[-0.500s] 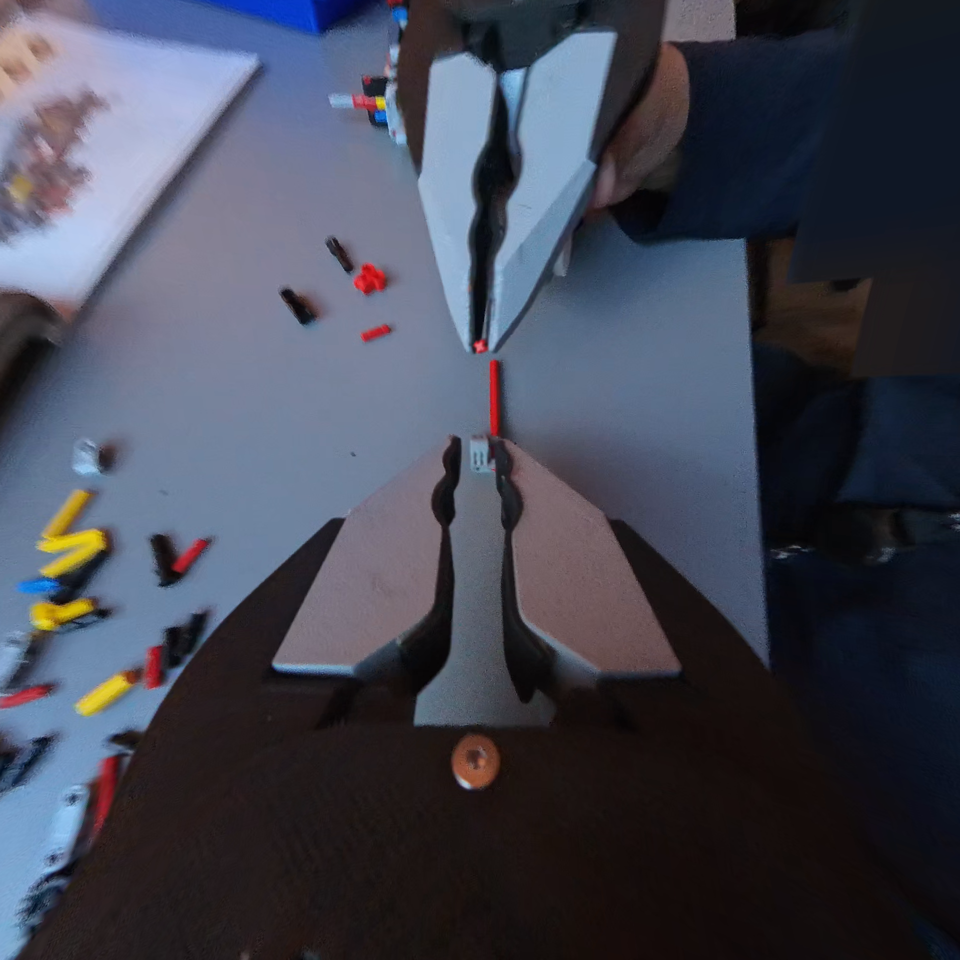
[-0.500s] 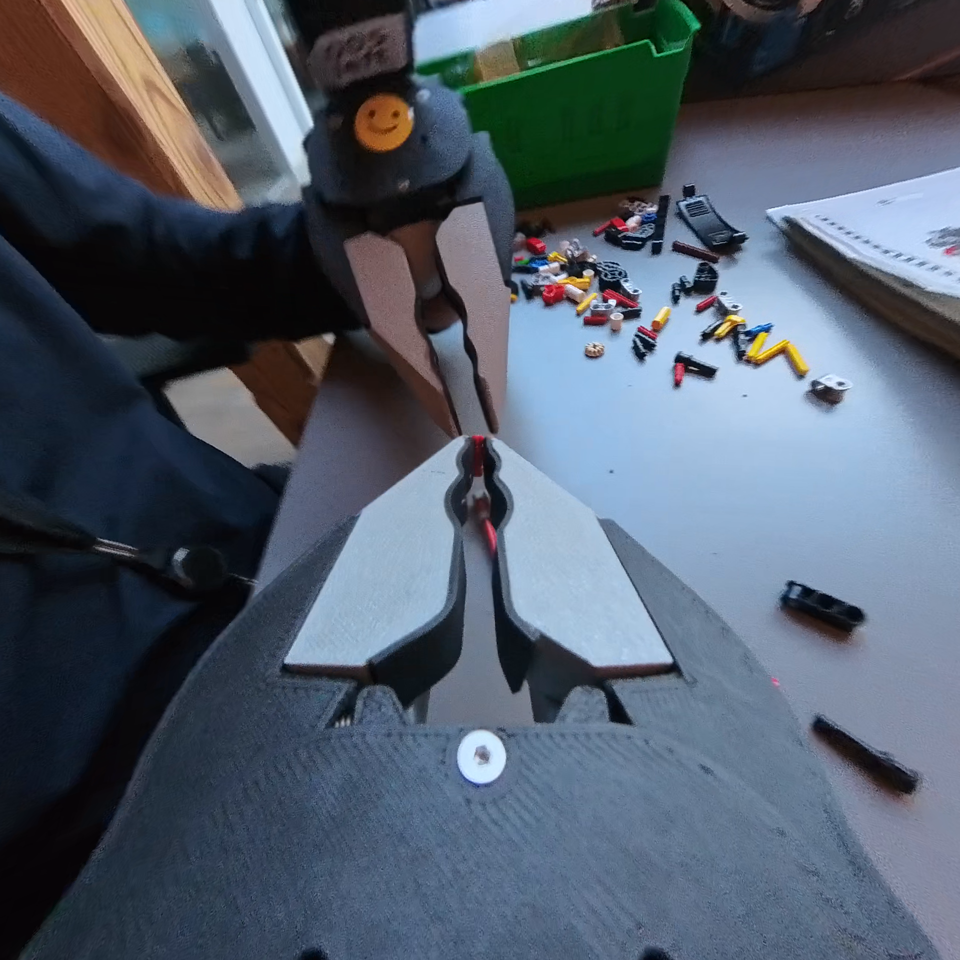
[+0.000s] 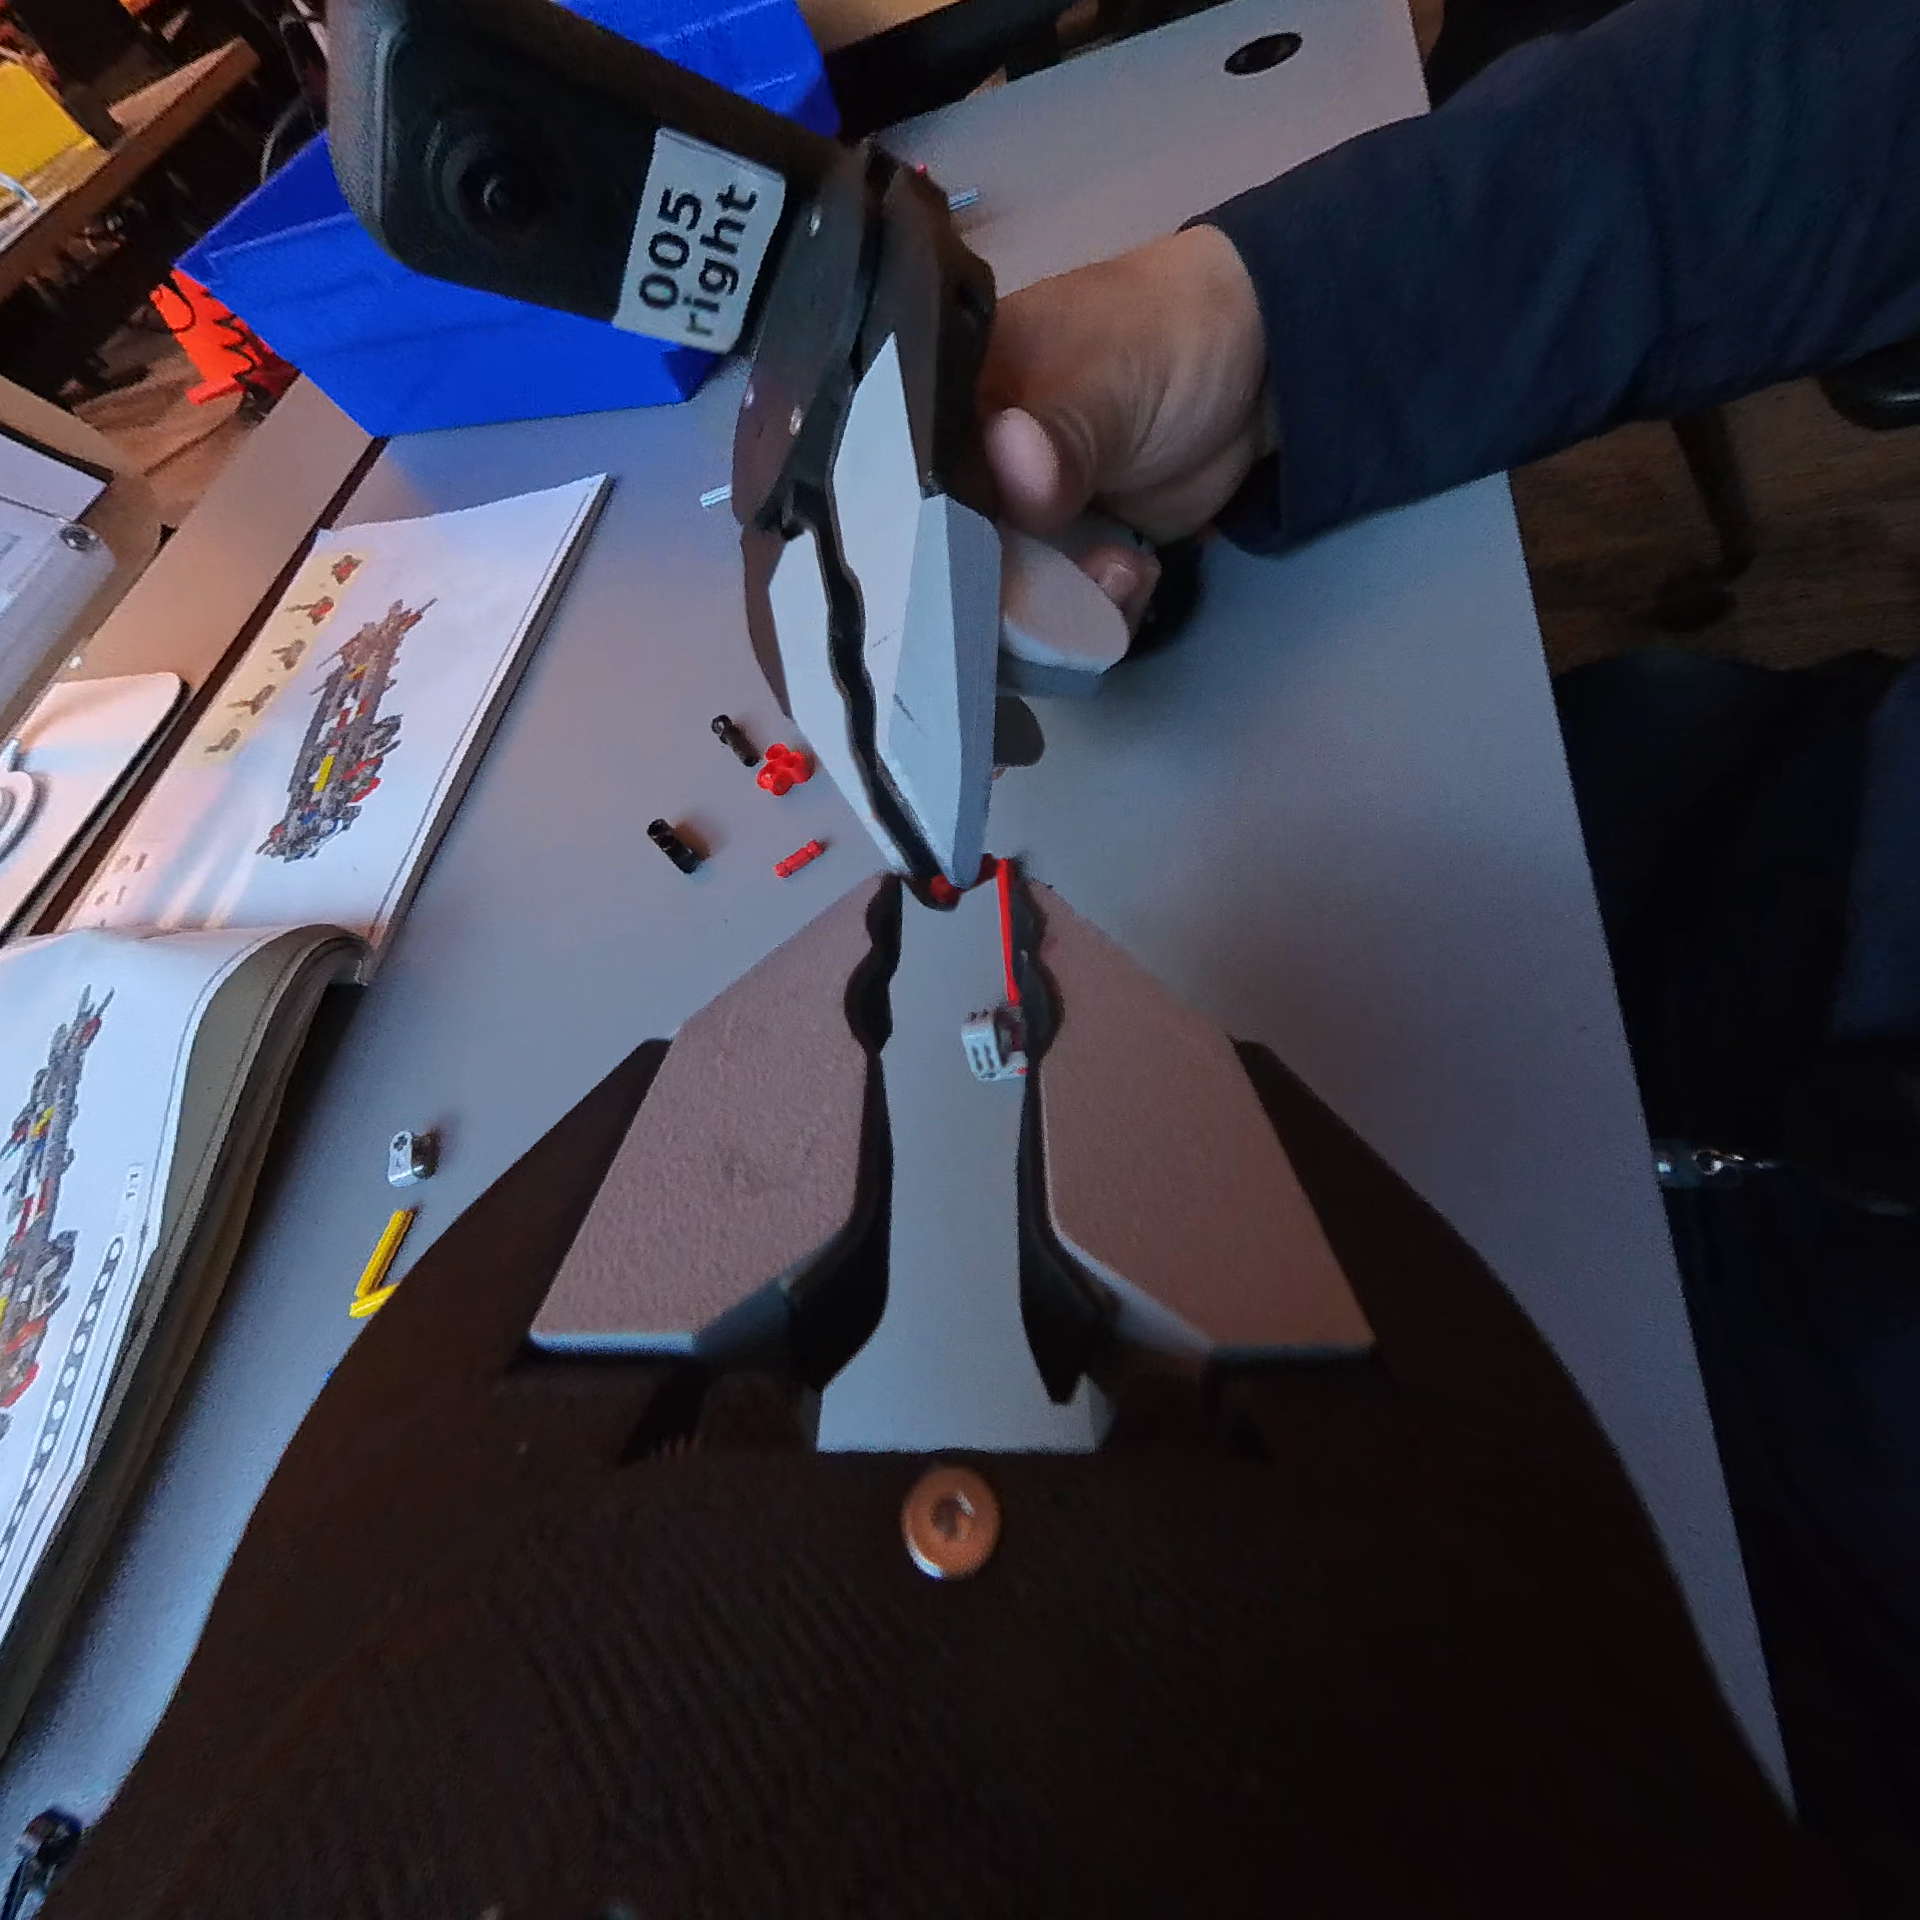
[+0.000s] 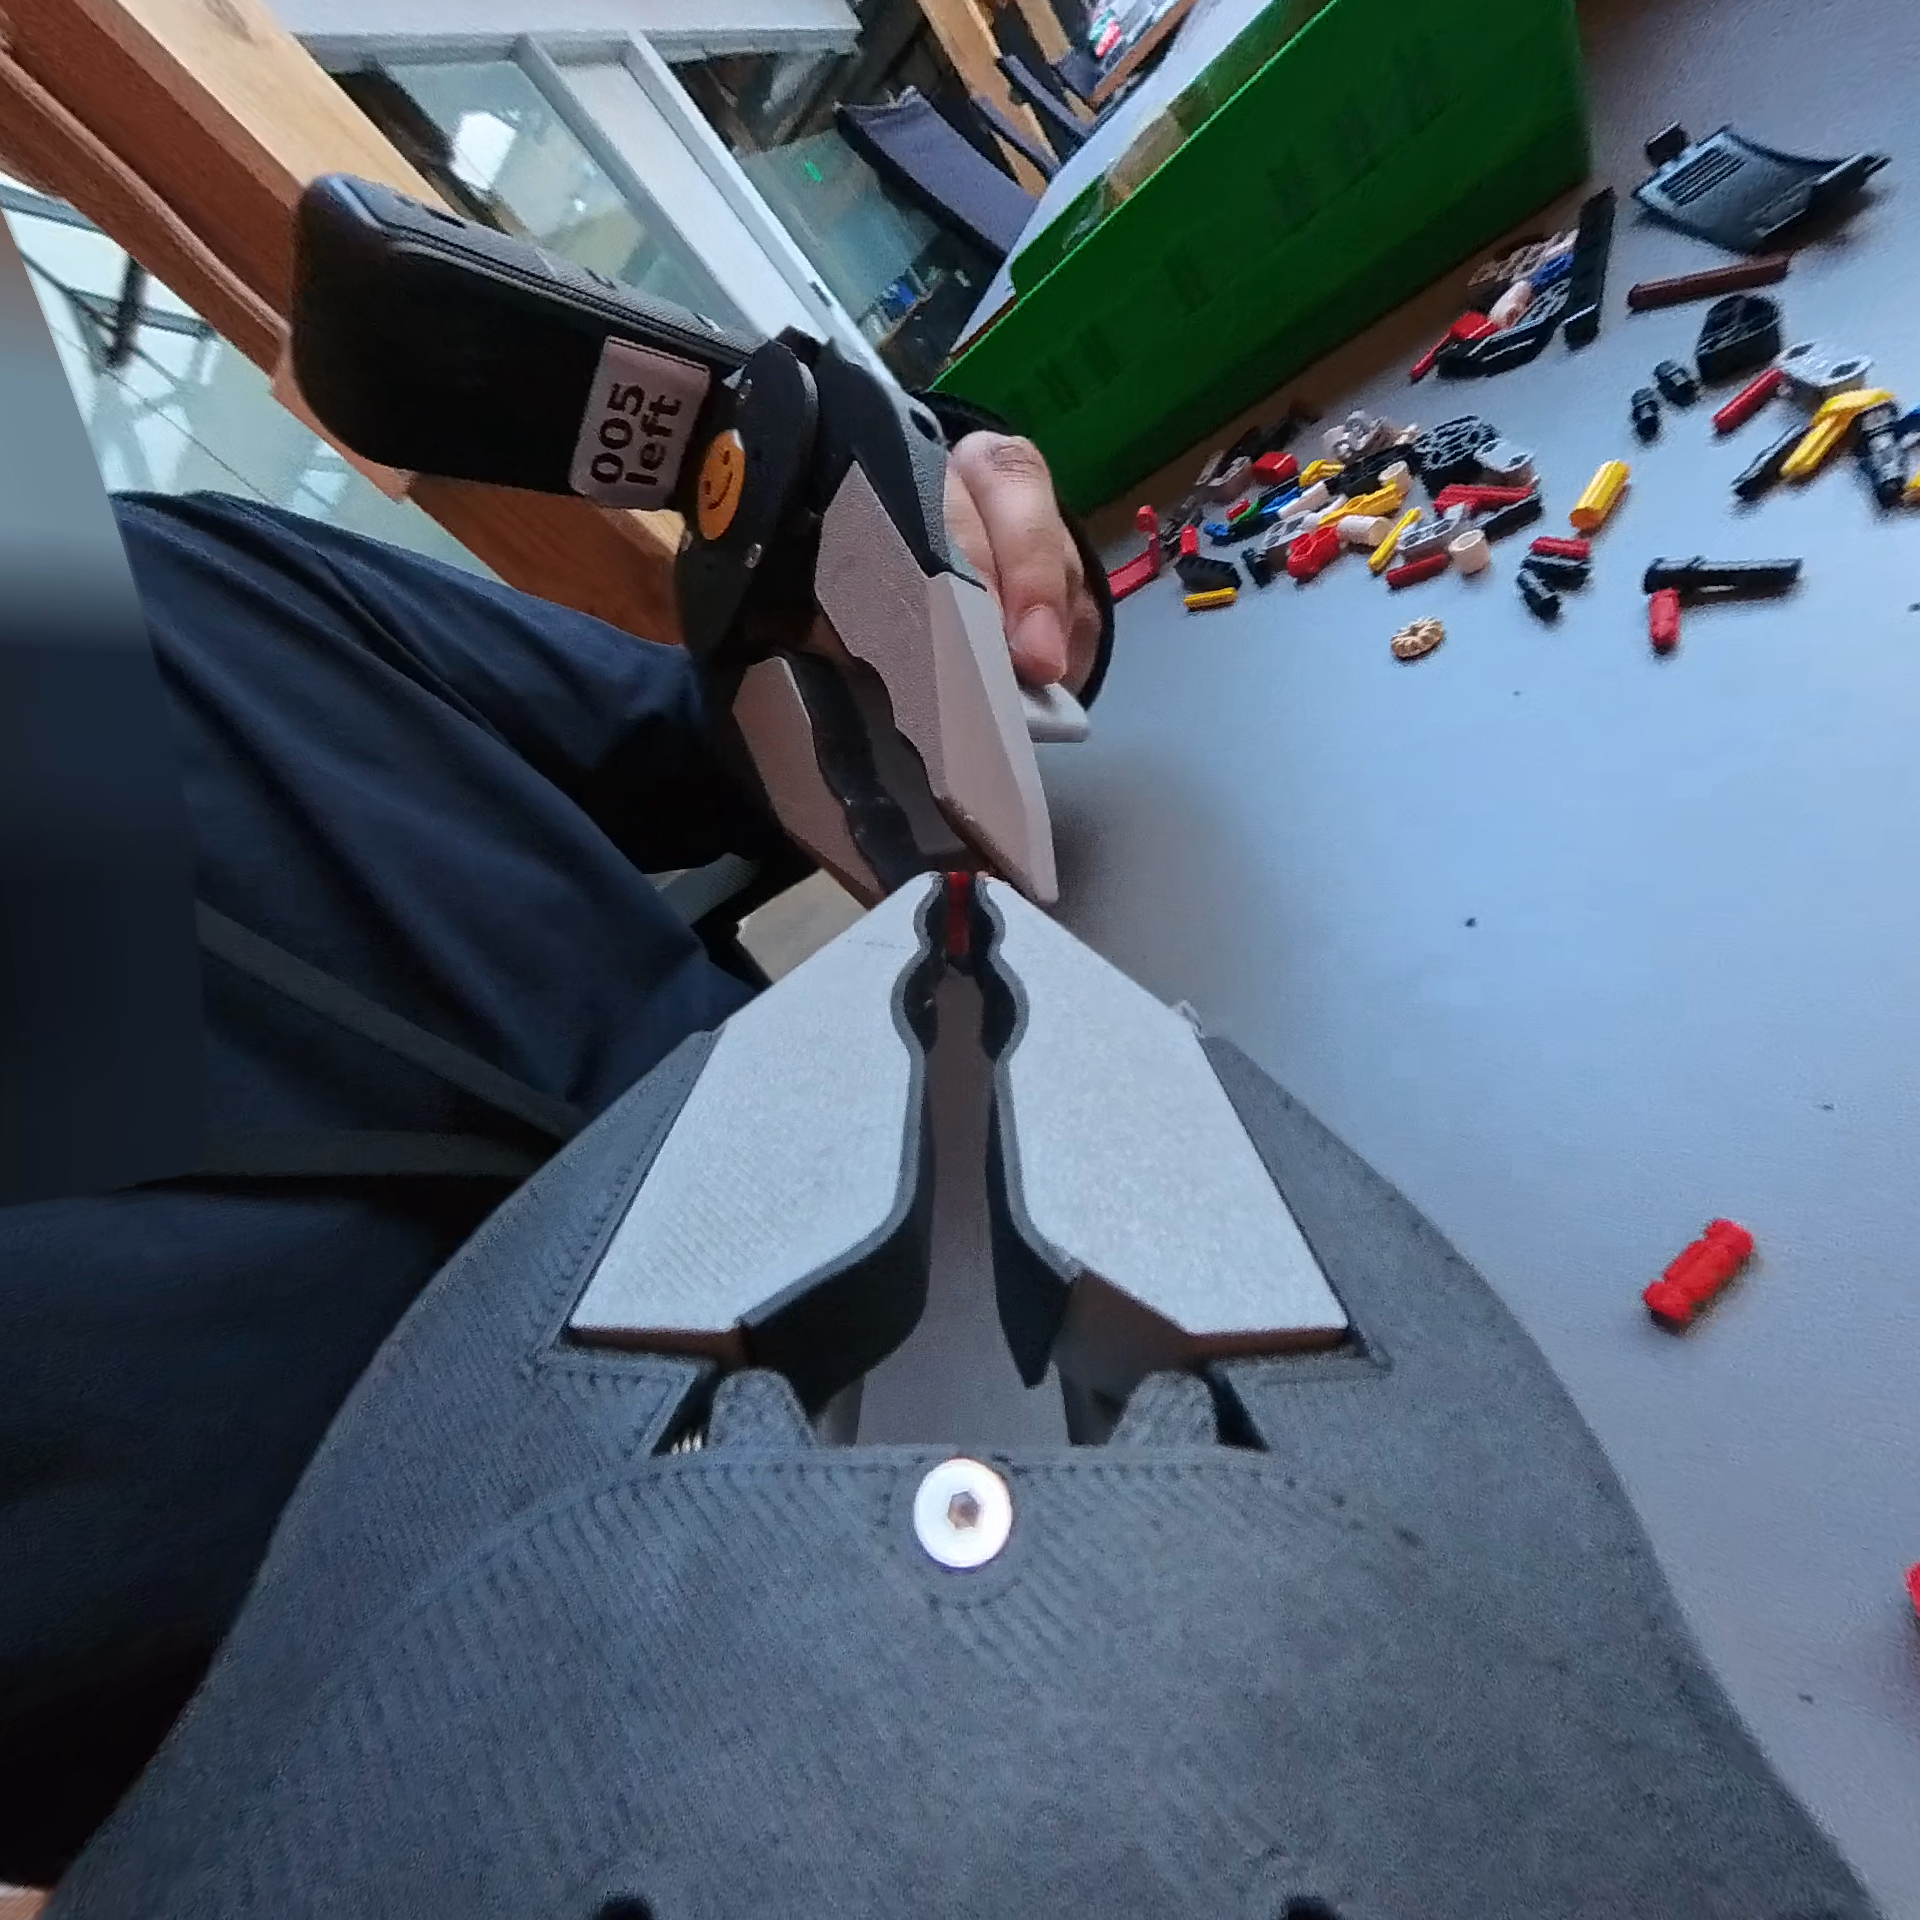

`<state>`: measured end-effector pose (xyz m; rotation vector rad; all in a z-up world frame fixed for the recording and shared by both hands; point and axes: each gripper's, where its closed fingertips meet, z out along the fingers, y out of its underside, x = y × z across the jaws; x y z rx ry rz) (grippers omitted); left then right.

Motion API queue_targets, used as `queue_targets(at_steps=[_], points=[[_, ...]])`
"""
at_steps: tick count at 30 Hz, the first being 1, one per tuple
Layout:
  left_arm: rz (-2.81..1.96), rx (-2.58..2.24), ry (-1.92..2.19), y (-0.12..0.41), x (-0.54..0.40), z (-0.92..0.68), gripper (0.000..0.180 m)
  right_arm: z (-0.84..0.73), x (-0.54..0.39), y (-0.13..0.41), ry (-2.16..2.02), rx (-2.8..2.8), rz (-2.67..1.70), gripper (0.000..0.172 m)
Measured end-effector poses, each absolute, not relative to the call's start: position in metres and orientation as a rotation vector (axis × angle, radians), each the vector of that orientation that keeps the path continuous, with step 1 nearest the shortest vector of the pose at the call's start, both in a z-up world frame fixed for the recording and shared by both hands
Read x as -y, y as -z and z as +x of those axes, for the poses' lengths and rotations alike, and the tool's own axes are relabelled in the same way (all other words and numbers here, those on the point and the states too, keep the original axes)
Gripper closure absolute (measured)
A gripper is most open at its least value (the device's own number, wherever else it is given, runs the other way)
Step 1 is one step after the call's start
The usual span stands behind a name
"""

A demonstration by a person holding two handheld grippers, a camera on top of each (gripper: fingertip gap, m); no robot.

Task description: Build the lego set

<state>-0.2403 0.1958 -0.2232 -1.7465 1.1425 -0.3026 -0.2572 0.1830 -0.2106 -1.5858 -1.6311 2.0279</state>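
Red thin axle (image 3: 1006, 923), grey connector (image 3: 989, 1042) on end

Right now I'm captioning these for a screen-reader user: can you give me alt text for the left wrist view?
The left gripper has its fingers apart, a thin red rod with a small grey piece lying against its right finger. The right gripper, held in a hand, is shut on a small red piece at the left gripper's tips, over a grey table.

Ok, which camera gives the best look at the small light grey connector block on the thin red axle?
Left wrist view: the small light grey connector block shows clearly between its open fingers. Right wrist view hides it behind the grippers.
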Motion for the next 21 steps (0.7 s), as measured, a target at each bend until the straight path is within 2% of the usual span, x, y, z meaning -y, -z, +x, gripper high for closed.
queue_targets(at_steps=[9,13,21], points=[[-1.701,-1.078,0.436,0.210,-0.195,-0.240,0.167,-0.254,-0.184,0.201,-2.287,1.492,-1.650,0.172],[-1.687,-0.971,0.276,0.202,-0.211,-0.248,0.158,-0.258,-0.195,0.190,-2.433,1.283,-1.667,0.172],[-1.591,-0.911,0.072,0.185,-0.221,-0.239,0.163,-0.260,-0.209,0.177,-2.507,1.084,-1.614,0.172]])
